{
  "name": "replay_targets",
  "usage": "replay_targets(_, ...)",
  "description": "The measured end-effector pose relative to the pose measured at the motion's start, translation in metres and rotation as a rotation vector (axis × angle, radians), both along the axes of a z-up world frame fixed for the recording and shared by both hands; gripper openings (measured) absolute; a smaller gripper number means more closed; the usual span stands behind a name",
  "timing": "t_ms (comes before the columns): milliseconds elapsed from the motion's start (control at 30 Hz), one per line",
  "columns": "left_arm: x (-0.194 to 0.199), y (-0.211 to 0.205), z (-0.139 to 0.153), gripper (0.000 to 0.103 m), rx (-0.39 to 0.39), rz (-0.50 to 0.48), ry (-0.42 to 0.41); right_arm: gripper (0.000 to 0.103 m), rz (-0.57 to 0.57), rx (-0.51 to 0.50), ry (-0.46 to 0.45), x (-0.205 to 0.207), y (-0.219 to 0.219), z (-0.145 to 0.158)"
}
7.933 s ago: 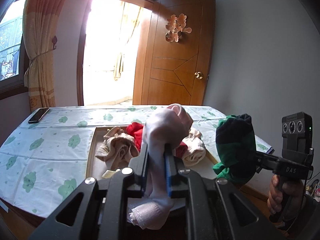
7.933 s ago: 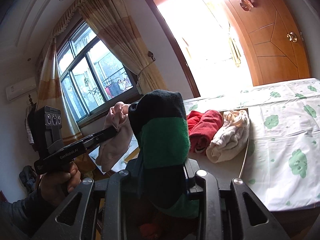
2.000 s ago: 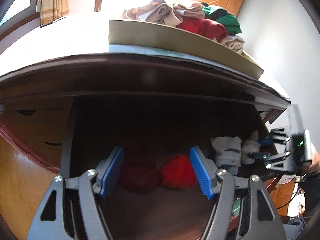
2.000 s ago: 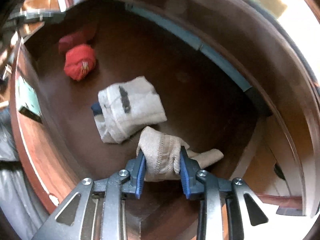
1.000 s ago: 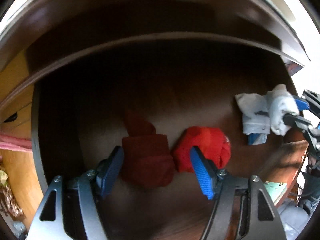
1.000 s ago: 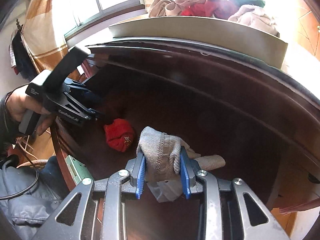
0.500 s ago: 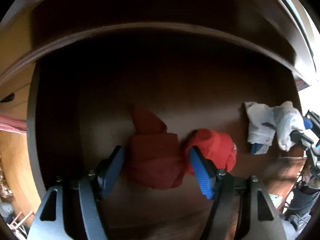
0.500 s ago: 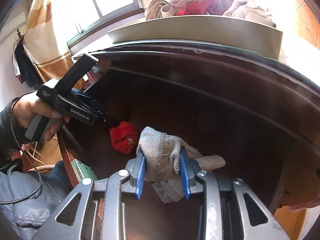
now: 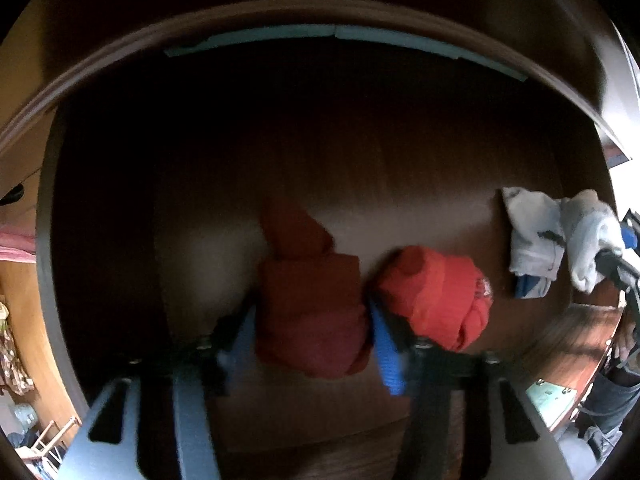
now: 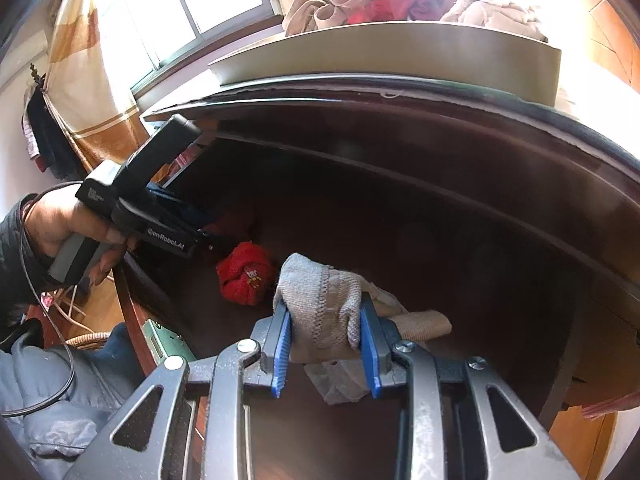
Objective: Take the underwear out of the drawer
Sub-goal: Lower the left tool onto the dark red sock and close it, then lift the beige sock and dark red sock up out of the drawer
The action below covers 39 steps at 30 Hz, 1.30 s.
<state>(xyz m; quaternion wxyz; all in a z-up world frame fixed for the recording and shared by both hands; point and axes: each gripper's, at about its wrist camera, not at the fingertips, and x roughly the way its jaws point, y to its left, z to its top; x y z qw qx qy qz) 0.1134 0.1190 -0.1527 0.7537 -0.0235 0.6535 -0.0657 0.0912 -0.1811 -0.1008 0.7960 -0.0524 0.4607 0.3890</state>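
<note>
Drawer [image 9: 392, 168] open, dark wood floor bare ahead of both grippers; back wall well beyond the fingers, tabletop edge overhanging above. Left gripper [image 9: 312, 328] low in the drawer, blue pads either side of the dark red underwear [image 9: 310, 312] and touching its flanks; frame blurred, so cannot tell whether clamped. Bright red underwear [image 9: 436, 296] just right of its right finger, touching the dark red bundle. White underwear [image 9: 532, 236] well to the right. Right gripper [image 10: 325, 344] clamped on beige underwear [image 10: 320, 300], held clear of the floor. Tray [image 10: 400, 52] of clothes on the tabletop above.
</note>
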Motion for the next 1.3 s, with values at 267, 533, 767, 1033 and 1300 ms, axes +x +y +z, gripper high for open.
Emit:
replay_targets(267,-0.003,-0.005,0.007,0.036,-0.019,-0.036,-0.047,0.033,-0.017,0.019,-0.004,-0.001,-0.005,0.000)
replay_targets(533,-0.017,0.002,0.031,0.036,-0.059,-0.032,-0.195,0.033,-0.021,0.052,-0.043,-0.007,-0.012,0.007)
replay_targets(767,-0.030,0.006,0.049,0.036,-0.090,-0.015,-0.326,0.033,-0.022,0.070,-0.088,-0.014,-0.017,0.013)
replay_targets(1033,-0.051,0.013,0.059,0.036,-0.078,-0.015,-0.444,0.033,-0.009,0.093,-0.135,-0.022,-0.020,0.019)
replay_targets(1300,-0.049,0.005,0.074,0.036,-0.017,-0.020,-0.532,0.033,-0.011,0.104,-0.159,-0.028,-0.027,0.021)
